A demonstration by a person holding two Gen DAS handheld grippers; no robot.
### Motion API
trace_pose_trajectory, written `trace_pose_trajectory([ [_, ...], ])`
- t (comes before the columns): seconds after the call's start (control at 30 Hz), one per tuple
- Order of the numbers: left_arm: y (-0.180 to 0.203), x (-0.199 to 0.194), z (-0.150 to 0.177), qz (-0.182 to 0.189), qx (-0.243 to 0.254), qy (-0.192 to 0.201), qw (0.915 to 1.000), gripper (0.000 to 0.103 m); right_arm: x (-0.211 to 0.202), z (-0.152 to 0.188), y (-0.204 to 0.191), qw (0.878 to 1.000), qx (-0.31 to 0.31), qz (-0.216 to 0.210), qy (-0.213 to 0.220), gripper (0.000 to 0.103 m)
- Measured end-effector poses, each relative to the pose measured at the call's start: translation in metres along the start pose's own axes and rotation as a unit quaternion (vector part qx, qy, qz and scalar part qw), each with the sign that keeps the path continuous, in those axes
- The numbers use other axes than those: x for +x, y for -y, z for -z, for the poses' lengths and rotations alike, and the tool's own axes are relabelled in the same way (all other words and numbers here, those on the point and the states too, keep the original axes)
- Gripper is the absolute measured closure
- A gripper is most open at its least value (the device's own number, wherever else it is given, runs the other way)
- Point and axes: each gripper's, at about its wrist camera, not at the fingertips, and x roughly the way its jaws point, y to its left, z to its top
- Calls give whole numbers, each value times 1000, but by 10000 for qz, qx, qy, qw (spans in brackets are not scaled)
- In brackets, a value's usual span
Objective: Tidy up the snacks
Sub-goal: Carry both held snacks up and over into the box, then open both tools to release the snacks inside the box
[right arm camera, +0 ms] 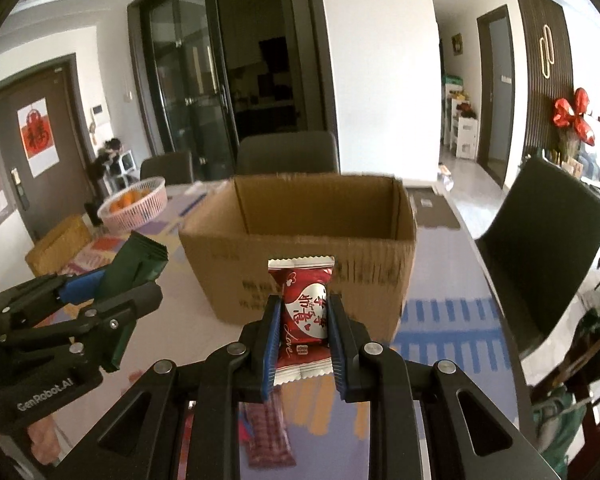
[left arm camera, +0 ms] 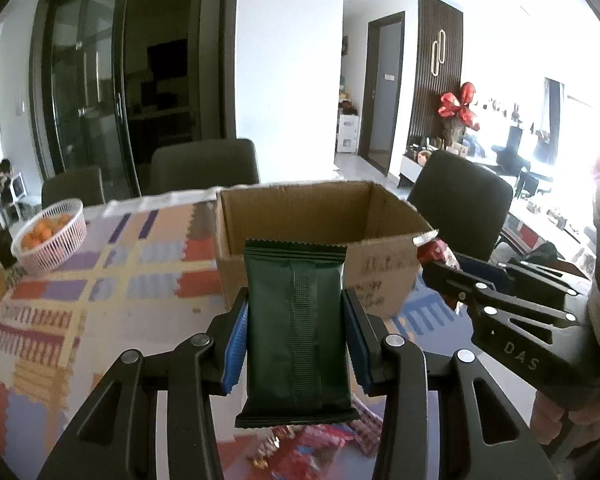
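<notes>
Item: left hand-held gripper (left arm camera: 296,336), clenched on a dark green foil snack packet with crimped ends (left arm camera: 296,328), held upright by its long edges between the blue pads, seam facing the camera. Item: right hand-held gripper (right arm camera: 303,334), clenched likewise on a small red-and-white sweet wrapper printed "Love" (right arm camera: 303,314). Both packets are raised off the patterned worktop (left arm camera: 100,280), just ahead of them the open brown cardboard box (left arm camera: 320,220), probably so each can be carried over its near wall and dropped in. Beyond the left hand-held gripper, far left: pink plastic basket of oranges (left arm camera: 52,236). Beneath the hand-held grippers: loose red wrappers (left arm camera: 312,448), cut off and blurred, count uncertain. Box floor hidden by the near wall; contents unknown. Handwriting on the box illegible.
</notes>
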Motion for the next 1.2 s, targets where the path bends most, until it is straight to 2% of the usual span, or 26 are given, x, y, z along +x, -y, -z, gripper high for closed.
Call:
trace_pose_trajectory([
  [0.23,-8,9,-30,-1,28,157,9999,60,7,-30,-1,9996,-12,57,272,79],
  [0.5,-18,29,-59,-40,72,183,9998,60,36,-58,4,9998,13,83,176,79],
  [0.9,-31,87,-93,254,-84,-204,9994,60,79,-89,18,9998,27,123,-155,79],
  [1.2,-28,129,-97,389,-80,-673,9969,60,107,-94,31,9988,124,96,-472,79],
])
